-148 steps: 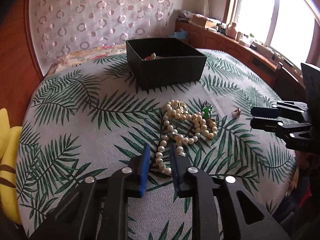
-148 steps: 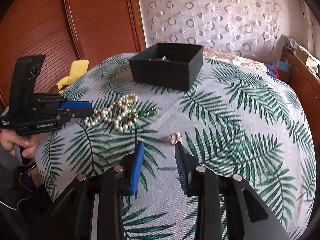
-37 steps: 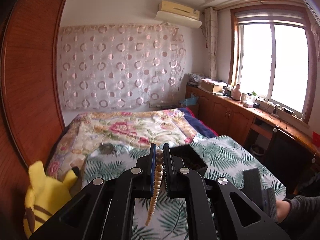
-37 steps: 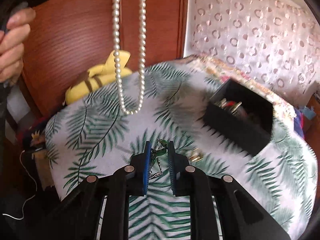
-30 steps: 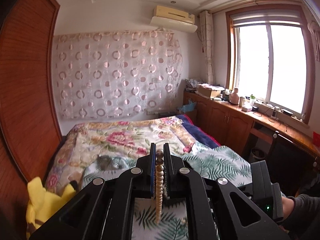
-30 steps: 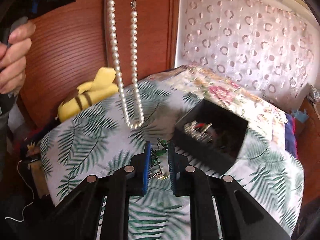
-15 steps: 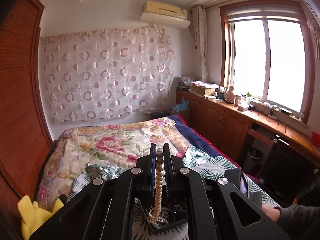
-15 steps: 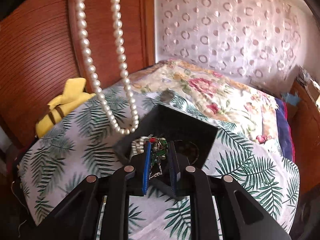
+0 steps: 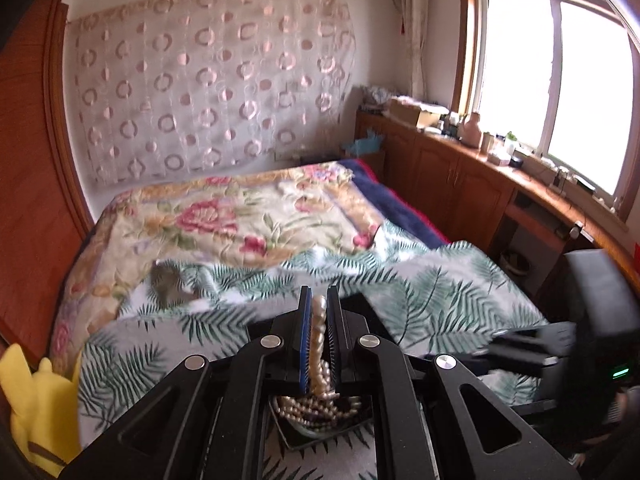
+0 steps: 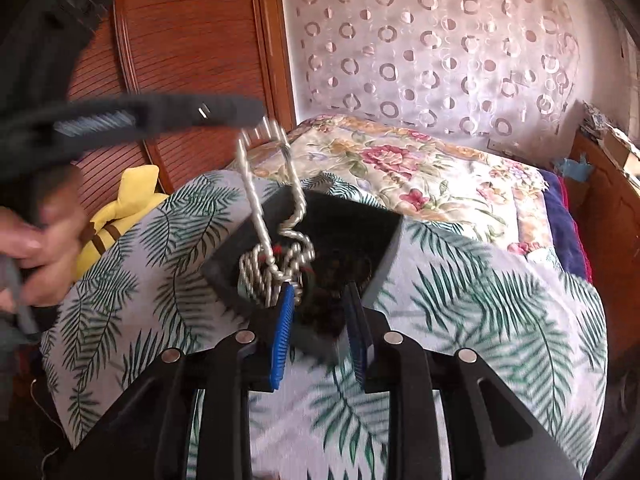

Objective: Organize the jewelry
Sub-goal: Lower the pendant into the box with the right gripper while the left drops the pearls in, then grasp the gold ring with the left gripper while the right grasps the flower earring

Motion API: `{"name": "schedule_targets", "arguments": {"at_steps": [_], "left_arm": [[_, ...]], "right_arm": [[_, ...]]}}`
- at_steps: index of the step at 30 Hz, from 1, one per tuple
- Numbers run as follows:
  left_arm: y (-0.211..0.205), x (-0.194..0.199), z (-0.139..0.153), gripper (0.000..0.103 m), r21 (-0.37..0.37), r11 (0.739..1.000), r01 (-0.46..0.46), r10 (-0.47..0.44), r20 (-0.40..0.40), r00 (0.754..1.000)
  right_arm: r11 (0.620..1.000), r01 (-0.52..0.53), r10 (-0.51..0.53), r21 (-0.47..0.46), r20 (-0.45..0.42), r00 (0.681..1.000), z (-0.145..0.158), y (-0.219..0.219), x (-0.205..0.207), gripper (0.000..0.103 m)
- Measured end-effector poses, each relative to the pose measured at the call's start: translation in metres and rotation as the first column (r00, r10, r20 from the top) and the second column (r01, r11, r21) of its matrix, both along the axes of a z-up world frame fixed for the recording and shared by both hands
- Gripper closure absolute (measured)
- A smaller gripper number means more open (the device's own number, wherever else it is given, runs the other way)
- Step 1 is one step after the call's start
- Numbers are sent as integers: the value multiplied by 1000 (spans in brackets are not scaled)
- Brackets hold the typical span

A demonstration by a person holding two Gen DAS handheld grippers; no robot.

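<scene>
Left gripper (image 9: 319, 300): blue-padded jaws close together, the pearl necklace (image 9: 318, 344) running between them. Its jaws have just been opening; whether the pads still press on the beads cannot be told. In the right wrist view this gripper (image 10: 256, 110) shows blurred at upper left, with a hand (image 10: 36, 236) on its grip.

Pearl necklace: upper end between the left pads, strand hanging down, lower part heaped in the box (image 9: 304, 438). In the right wrist view the strand (image 10: 256, 204) is smeared by motion and drops in two lines into the box's left corner.

Box (image 10: 384, 248): black, square, open-topped, standing on the palm-leaf cloth (image 10: 500, 300). Holds the pearl heap and other small pieces with a touch of red; these are too blurred to name.

Right gripper (image 10: 318, 300): blue pads apart over the near edge of the box, nothing seen between them. Its jaws have just been opening. It shows in the left wrist view (image 9: 520, 346) at right, blurred, with a small green light on its body.

Surroundings: floral quilt (image 9: 240, 216) behind the cloth; yellow plush toy (image 9: 36, 412) at the left edge; circle-patterned curtain (image 9: 208, 92); wooden cabinets under a window (image 9: 560, 92).

Writing: none legible on any item.
</scene>
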State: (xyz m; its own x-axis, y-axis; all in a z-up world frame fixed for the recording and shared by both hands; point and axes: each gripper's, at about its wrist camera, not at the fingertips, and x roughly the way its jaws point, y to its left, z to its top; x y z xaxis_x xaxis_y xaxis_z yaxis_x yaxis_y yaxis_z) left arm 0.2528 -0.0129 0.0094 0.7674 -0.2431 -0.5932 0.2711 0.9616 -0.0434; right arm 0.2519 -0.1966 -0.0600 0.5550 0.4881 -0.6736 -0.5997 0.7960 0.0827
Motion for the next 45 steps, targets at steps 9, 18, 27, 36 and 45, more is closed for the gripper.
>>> {"name": "schedule_targets", "arguments": {"at_steps": [9, 18, 27, 36, 45], "left_arm": [[13, -46, -48, 54, 17, 1000, 7, -6, -43, 999], [34, -83, -99, 45, 10, 1000, -7, 8, -150, 989], [31, -95, -122, 44, 41, 999, 24, -14, -221, 975], [9, -101, -126, 50, 59, 995, 78, -62, -232, 971], [-11, -97, -130, 76, 106, 990, 91, -66, -220, 973]], "right_arm": [[1000, -10, 9, -27, -35, 999, -27, -32, -58, 73], [997, -22, 15, -71, -98, 995, -60, -37, -88, 65], [987, -25, 13, -160, -73, 997, -66, -20, -89, 65], [984, -34, 28, -175, -36, 999, -63, -21, -93, 88], [990, -23, 21, -139, -21, 1000, -52, -29, -94, 88]]}}
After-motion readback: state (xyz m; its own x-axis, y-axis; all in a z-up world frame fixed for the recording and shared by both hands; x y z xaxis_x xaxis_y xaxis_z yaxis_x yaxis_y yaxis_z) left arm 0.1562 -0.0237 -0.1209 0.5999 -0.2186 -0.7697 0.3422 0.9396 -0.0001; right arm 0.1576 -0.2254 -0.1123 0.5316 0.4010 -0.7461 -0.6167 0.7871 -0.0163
